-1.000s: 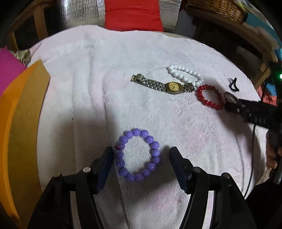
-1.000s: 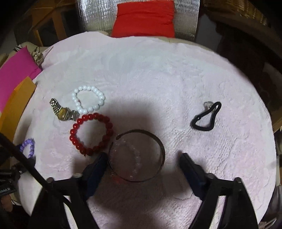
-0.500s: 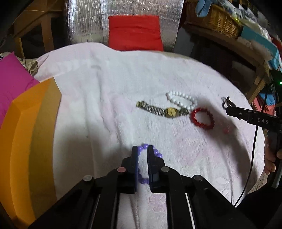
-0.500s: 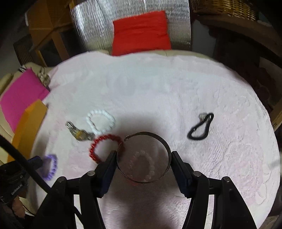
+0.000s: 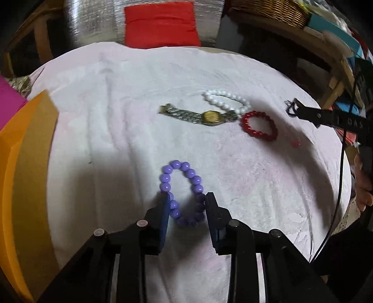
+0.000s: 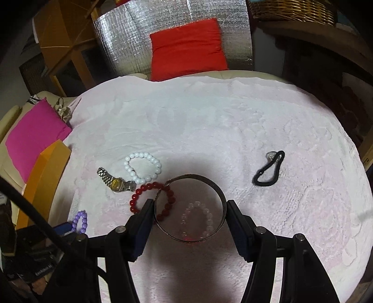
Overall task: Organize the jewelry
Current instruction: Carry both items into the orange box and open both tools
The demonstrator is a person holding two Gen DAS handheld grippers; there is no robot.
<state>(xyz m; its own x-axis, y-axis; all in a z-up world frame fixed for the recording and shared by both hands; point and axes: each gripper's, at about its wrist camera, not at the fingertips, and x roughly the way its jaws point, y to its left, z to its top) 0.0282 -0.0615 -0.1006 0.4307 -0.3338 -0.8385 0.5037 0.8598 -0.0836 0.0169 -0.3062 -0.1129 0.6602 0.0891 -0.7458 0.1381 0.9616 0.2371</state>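
Observation:
A purple bead bracelet (image 5: 180,191) is squeezed into an oval between the fingers of my left gripper (image 5: 186,205), over the white towel (image 5: 130,98); it also shows in the right wrist view (image 6: 80,221). My right gripper (image 6: 190,209) is shut on a dark metal bangle (image 6: 190,207) and holds it above a pale pink bead bracelet (image 6: 198,219) on the towel (image 6: 233,121). A red bead bracelet (image 6: 151,200), a white bead bracelet (image 6: 142,167), a gold-faced watch (image 6: 116,183) and a black hair tie (image 6: 269,172) lie on the towel.
An orange box (image 5: 25,177) and a magenta cushion (image 6: 35,135) lie at the left edge. A red cushion (image 6: 186,51) leans on silver foil at the back. A wicker basket (image 5: 268,9) stands at the back right.
The left gripper shut tightly on the purple bracelet, then widened with the bracelet still between its fingers. The right gripper shut on the bangle and lifted it.

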